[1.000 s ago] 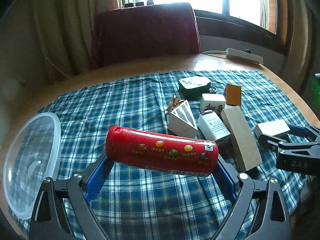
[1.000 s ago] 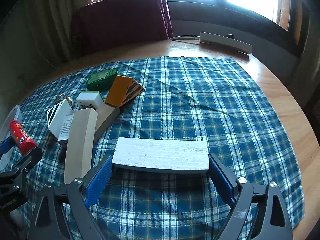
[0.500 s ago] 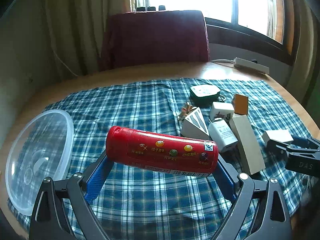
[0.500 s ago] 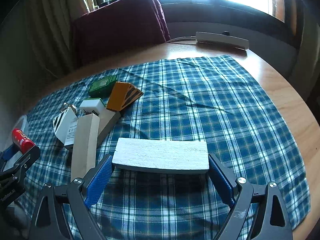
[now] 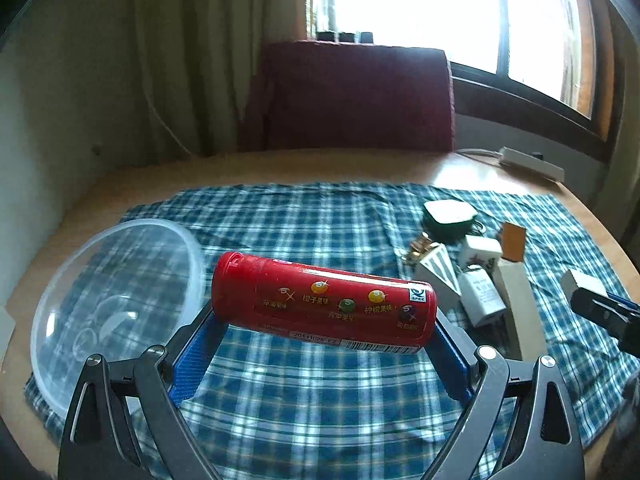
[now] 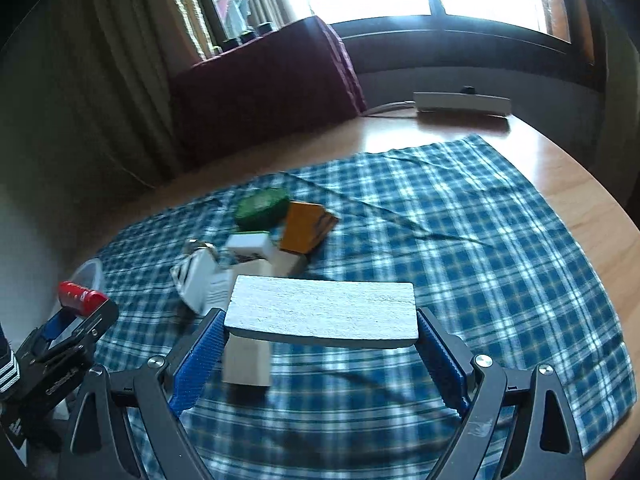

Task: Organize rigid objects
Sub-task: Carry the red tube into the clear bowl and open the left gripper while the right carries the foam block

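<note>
My left gripper (image 5: 322,340) is shut on a red candy tube (image 5: 322,304), held crosswise above the blue plaid cloth (image 5: 304,384). A clear plastic bowl (image 5: 116,304) lies just left of it. My right gripper (image 6: 320,350) is shut on a flat white block (image 6: 322,310), lifted over the cloth. Between them sits a cluster: a long wooden block (image 5: 520,308), a white charger (image 5: 482,300), a striped wedge (image 5: 438,272), a mahjong tile (image 5: 480,254), an orange block (image 6: 302,228) and a green round case (image 6: 262,208).
The round wooden table (image 6: 580,208) carries a white power strip (image 6: 462,102) at the back near the window. A maroon-covered chair (image 5: 348,96) stands behind the table. A metal clip (image 5: 420,246) lies by the wedge. The right half of the cloth (image 6: 480,264) is bare.
Both grippers have risen and tilted back with their loads, so the table looks farther away. The right gripper has swung left over the wooden block. The bowl has come further into view.
</note>
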Demonstrator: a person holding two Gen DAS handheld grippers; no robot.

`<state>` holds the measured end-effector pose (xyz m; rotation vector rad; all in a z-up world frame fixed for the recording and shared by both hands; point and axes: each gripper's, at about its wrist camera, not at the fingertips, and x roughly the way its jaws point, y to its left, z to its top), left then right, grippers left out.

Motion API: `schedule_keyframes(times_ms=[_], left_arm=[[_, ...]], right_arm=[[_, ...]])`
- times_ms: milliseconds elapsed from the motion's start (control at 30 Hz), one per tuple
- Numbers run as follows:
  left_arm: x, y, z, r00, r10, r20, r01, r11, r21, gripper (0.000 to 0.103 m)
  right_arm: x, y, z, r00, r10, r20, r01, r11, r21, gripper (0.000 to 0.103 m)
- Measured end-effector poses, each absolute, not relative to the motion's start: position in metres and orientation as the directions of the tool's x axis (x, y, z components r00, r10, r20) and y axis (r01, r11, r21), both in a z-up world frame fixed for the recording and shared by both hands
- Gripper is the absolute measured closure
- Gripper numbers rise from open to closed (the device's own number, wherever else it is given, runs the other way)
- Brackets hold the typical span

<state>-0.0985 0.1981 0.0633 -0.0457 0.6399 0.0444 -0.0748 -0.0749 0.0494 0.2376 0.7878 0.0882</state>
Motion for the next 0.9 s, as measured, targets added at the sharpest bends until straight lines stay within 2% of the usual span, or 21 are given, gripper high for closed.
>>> schedule_keyframes(times_ms=[667, 900], left_arm=[[-0.137, 0.330, 0.081, 0.803, 0.301, -0.515, -0.363, 0.932, -0.021, 0.009], [-0.148, 0.364, 0.081, 0.786, 0.353, -0.508, -0.416, 0.909, -0.012, 0.009]], right_arm=[[-0.067, 0.024, 0.079, 0.656, 0.354, -0.667, -0.232, 0.935, 0.268, 0.009], [-0.060, 0.064, 0.077, 0.619, 0.405, -0.673, -0.311, 0.913, 0.263, 0.009]])
